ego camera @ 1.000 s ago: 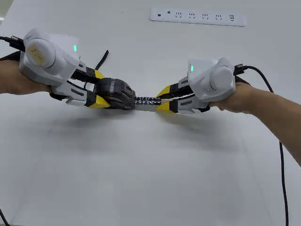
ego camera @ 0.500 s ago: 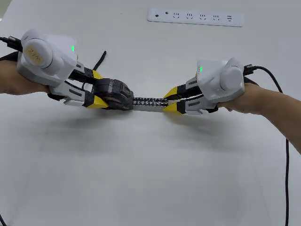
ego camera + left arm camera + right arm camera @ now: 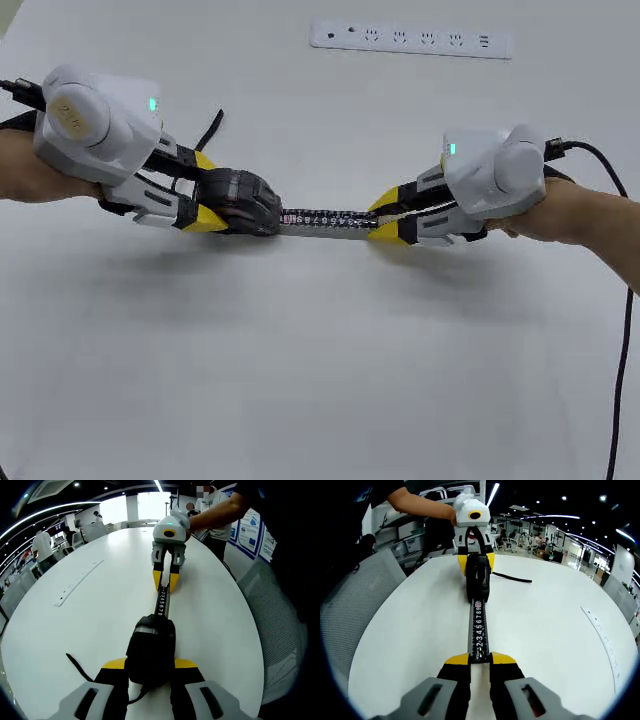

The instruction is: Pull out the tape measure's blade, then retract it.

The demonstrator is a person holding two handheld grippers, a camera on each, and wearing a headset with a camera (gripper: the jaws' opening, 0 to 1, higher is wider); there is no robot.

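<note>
**White table with a strip and a strap**

The white table (image 3: pixel 300 380) is smooth and matte. A white power strip (image 3: pixel 411 38) lies flat near its far edge. A black strap (image 3: pixel 211 128) trails across the surface, well apart from the strip.

At mid-left of the head view our left gripper (image 3: pixel 212 192) points right, jaws clamped. Our right gripper (image 3: pixel 382 217), mid-right, faces it, jaws pinched together.
</note>
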